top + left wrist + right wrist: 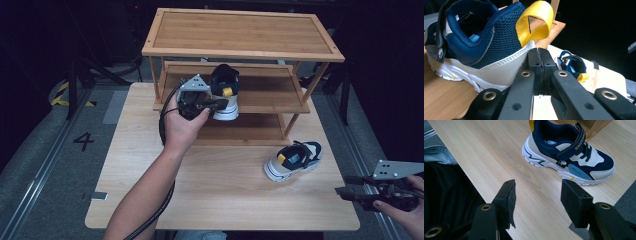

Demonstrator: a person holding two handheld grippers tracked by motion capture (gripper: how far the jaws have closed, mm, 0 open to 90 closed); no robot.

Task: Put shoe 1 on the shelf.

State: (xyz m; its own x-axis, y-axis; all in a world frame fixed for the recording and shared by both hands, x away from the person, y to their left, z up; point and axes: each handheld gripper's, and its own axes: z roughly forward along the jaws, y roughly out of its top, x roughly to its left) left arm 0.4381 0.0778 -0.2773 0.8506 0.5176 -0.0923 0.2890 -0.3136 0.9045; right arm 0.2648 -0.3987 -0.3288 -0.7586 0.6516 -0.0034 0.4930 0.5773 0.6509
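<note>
Two shoes: one shoe on the rack's middle shelf, behind the clenched left hand-held gripper; second shoe on the worktop. Right hand-held gripper released.

**Three cameras, one table**

The high view looks forward and down over the whole table and rack. The left gripper view sits close behind one shoe; the right gripper view looks down at the second shoe, shared by all three views.
</note>
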